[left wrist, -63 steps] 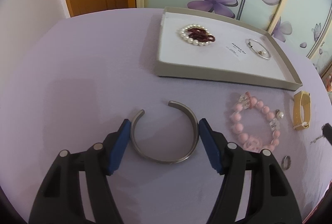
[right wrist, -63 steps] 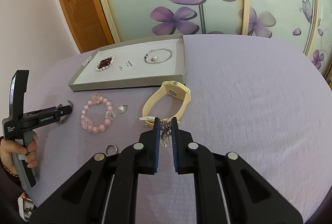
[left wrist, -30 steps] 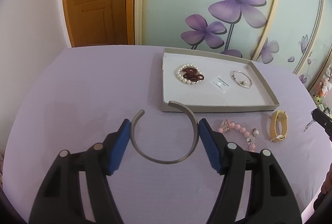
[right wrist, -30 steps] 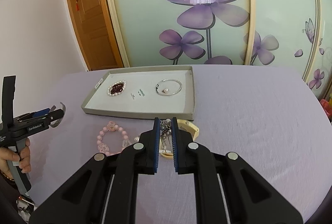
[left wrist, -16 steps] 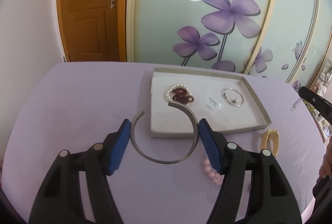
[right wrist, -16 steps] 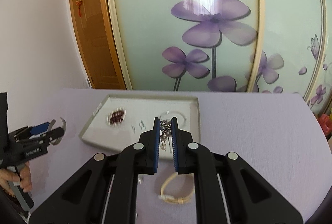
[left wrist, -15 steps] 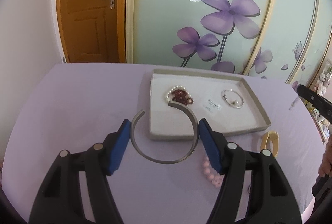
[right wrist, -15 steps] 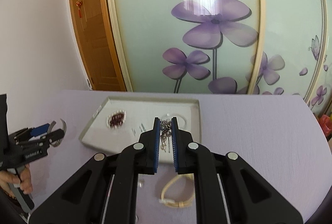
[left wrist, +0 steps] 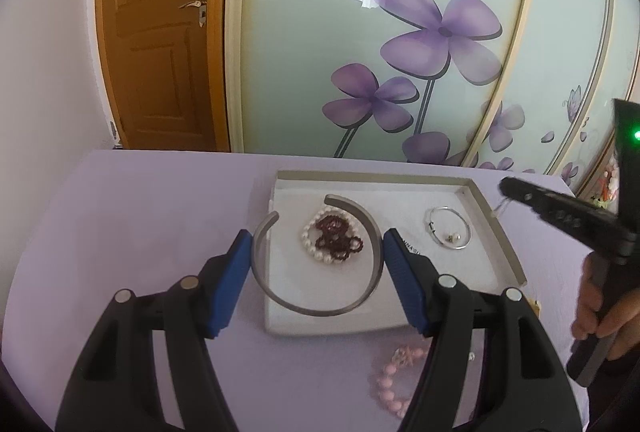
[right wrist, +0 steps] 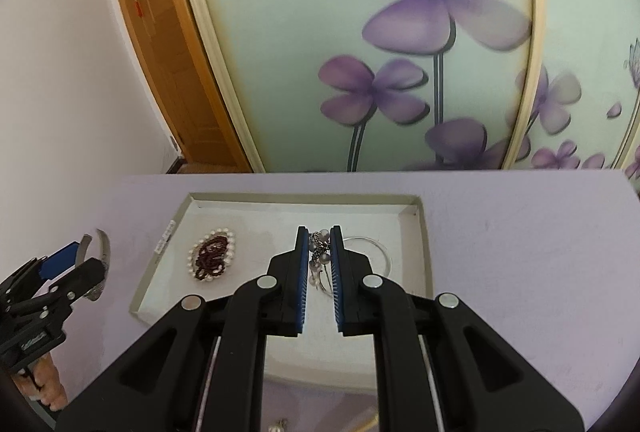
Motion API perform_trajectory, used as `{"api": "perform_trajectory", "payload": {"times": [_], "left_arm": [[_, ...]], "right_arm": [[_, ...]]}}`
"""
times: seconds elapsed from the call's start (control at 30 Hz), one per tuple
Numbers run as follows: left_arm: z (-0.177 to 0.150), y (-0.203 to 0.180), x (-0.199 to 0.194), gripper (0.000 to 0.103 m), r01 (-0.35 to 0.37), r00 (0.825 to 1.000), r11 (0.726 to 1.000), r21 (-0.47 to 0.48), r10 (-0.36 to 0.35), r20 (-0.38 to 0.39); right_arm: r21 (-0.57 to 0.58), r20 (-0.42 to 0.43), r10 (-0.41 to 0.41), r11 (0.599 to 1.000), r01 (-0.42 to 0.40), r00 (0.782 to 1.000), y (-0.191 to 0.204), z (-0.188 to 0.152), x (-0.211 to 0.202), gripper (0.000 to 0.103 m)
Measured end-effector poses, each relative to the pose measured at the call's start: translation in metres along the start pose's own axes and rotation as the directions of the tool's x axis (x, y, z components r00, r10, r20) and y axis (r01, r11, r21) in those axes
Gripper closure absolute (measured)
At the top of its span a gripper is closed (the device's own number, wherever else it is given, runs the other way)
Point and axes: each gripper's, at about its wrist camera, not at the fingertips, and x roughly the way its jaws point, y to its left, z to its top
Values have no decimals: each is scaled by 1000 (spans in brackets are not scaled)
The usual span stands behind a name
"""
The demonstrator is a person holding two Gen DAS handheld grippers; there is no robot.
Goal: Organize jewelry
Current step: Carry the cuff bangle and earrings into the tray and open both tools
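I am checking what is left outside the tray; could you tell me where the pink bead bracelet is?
In the left wrist view, the pink bead bracelet lies on the purple table, just in front of the tray.

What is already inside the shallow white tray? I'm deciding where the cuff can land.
The shallow white tray holds a pearl-and-garnet bead cluster and a thin silver bangle with a pearl. The left tongs and grey metal cuff hide part of its floor.

A lilac-covered table (left wrist: 132, 200) stands before pale green sliding panels (left wrist: 304, 80) painted with purple flowers — a wooden door (left wrist: 160, 44) left, white wall (right wrist: 80, 92) beside it.
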Motion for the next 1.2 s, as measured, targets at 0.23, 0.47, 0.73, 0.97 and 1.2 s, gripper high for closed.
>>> {"api": "perform_trajectory", "payload": {"times": [0.23,0.47,0.73,0.97,1.2], "left_arm": [[5,-6,16,37,12,1000,1000,11,-12,-9],[4,-9,28,37,22,999,1000,12,-22,-25],[2,-16,35,37,30,999,999,21,-29,-37],[-1,-22,46,37,55,997,998,27,-53,-55],[-2,-29,70,37,82,993,997,7,-81,-83]], "right_arm": [[17,-39,-19,1000,19,999,-7,4,25,92],[21,-42,-8,1000,9,999,-11,-1,25,65],[20,-40,-33,999,33,999,-21,-9,21,65],[3,-28,-61,998,61,998,-26,-12,17,65],[-30,-15,-90,996,89,996,-29,-15,12,65]]}}
